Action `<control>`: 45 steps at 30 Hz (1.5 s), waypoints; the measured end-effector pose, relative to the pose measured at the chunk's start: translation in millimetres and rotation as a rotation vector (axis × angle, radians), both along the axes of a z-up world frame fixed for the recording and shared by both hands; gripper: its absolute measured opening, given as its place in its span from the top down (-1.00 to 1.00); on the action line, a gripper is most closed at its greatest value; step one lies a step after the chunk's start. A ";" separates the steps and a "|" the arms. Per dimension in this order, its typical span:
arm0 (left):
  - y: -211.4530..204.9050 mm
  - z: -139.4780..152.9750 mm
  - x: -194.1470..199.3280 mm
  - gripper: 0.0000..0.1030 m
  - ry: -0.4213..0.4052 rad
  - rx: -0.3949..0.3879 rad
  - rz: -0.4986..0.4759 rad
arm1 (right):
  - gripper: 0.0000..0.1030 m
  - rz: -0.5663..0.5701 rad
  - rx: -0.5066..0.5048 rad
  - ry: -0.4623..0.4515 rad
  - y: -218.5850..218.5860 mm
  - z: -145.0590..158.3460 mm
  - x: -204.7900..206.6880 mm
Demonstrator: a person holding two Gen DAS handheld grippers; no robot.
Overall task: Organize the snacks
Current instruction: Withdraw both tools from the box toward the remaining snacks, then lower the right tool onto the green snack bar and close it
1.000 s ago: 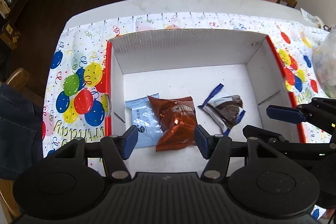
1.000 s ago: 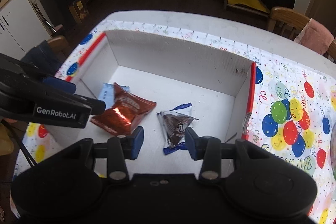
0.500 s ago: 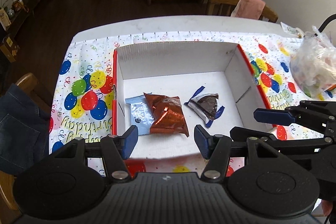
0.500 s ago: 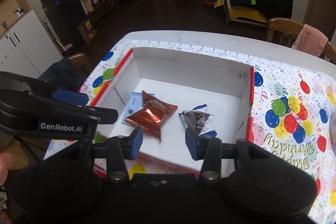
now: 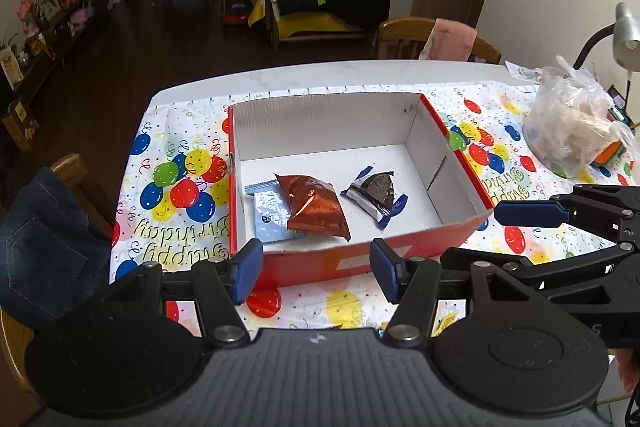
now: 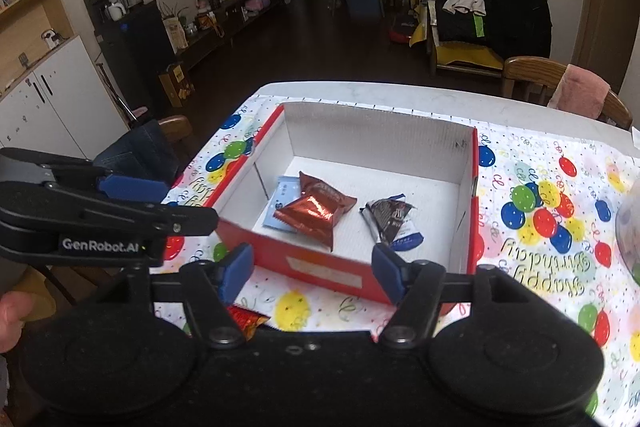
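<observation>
Right claw [image 6: 312, 277] opening (empty), near box [image 6: 320, 267].

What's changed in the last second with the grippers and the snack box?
Both grippers pulled back out of the box toward its near side. The right gripper let go of the dark chocolate packet; its jaws are opening, with nothing between them. The left gripper stayed open. All three packets stayed put.
</observation>
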State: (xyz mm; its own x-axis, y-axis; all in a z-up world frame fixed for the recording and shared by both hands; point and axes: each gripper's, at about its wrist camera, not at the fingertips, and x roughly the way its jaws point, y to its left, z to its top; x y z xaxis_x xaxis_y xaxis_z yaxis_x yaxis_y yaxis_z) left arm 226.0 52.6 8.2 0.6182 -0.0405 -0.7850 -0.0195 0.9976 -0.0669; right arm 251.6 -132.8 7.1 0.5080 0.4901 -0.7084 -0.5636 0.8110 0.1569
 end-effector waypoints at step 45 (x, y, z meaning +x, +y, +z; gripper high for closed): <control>19.9 -75.0 -119.3 -0.62 -0.025 -0.017 0.185 | -0.96 -0.453 -0.190 0.247 -54.2 -153.5 -58.8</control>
